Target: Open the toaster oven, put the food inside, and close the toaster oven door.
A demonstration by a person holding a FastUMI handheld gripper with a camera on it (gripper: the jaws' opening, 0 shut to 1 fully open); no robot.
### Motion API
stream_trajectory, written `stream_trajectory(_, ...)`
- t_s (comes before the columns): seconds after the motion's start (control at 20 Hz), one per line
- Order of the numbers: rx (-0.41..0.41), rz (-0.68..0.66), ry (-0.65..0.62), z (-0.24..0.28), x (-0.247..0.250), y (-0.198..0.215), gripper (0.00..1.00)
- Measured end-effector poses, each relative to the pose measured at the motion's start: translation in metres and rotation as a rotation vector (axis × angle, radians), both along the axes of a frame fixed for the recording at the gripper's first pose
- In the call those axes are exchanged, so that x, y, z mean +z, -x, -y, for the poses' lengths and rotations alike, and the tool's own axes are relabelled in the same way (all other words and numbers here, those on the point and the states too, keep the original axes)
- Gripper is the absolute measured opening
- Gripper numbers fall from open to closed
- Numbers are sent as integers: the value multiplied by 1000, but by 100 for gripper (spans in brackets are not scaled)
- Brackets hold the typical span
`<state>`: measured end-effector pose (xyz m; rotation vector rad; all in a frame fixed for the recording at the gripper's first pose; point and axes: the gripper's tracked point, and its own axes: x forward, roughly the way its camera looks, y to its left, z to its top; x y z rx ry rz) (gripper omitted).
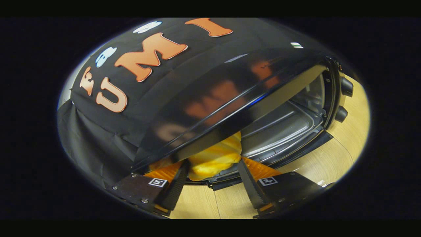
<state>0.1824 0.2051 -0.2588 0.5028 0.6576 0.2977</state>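
1. Tool (212,171): one, fingers spread wide apart, gripping nothing; hovers low over the pale wooden table (315,164).
2. One yellow-orange soft food piece (215,156) sits just ahead, between the fingertips, at the oven mouth on its lower lip; whether it is fully inside, cannot tell.
3. One glossy black toaster oven door (210,108) hangs partly open above the food, long axis crosswise to the fingers.
4. Beyond: grey metal oven cavity (283,128); two black round knobs (343,100).
5. Likely left: close the door.
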Motion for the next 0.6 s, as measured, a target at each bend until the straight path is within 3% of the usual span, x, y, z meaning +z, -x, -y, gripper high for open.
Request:
stream_trajectory(0.2,14,13,9,3,8,15,97)
stream_trajectory(0.6,41,71,170,42,24,67,99)
